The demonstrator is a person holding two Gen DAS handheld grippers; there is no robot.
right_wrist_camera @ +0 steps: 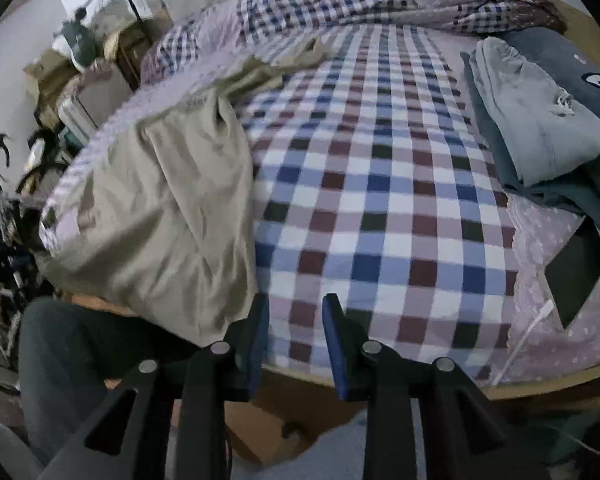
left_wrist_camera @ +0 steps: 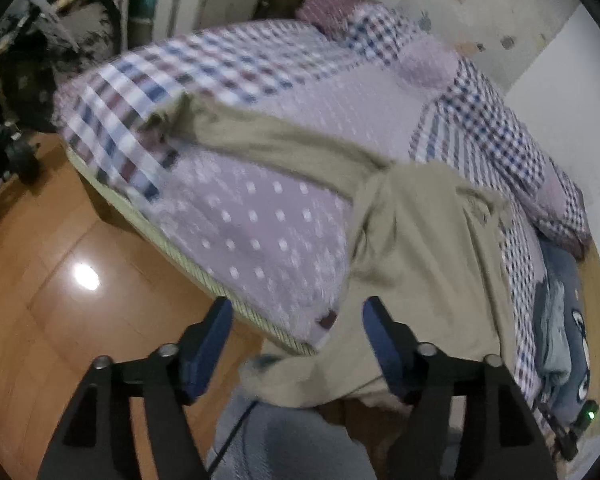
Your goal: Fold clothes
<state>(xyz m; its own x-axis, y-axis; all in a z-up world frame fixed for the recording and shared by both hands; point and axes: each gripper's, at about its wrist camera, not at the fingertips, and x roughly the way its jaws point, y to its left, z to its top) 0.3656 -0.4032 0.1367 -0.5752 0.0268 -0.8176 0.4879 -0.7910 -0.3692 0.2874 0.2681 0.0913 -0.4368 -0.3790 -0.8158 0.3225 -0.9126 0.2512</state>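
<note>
Bedroom with a wooden floor (left_wrist_camera: 40, 320); the work surface is a bed (right_wrist_camera: 380, 208) under a checked and dotted cover. One pair of khaki trousers (right_wrist_camera: 168, 216) is spread along the bed's near edge, its wide end draped over that edge and one leg (left_wrist_camera: 284, 140) trailing away across the cover. One stack of folded grey and dark blue clothes (right_wrist_camera: 540, 136) is seen at the far side of the bed.

Left hand-held gripper (left_wrist_camera: 298, 312): jaws stand wide, nothing pressed between them; the trouser cloth lies directly ahead and partly under the right-side finger (left_wrist_camera: 384, 344). No contact with the pads can be confirmed. Right hand-held gripper (right_wrist_camera: 296, 312): jaws stand narrowly parted and empty, over bare checked cover, with the trousers just beside its left finger (right_wrist_camera: 256, 340).

Governing relation: the trousers' long axis runs away from the left hand-held gripper, up and to the left across the bed, and the garment lies to the left of the right hand-held gripper. The left hand is judged the nearer to the cloth.

Count: one pair of trousers unfolded, one folded stack, two hand-held grippers. A person's grey-clad leg (left_wrist_camera: 284, 440) is seen below the bed edge.
</note>
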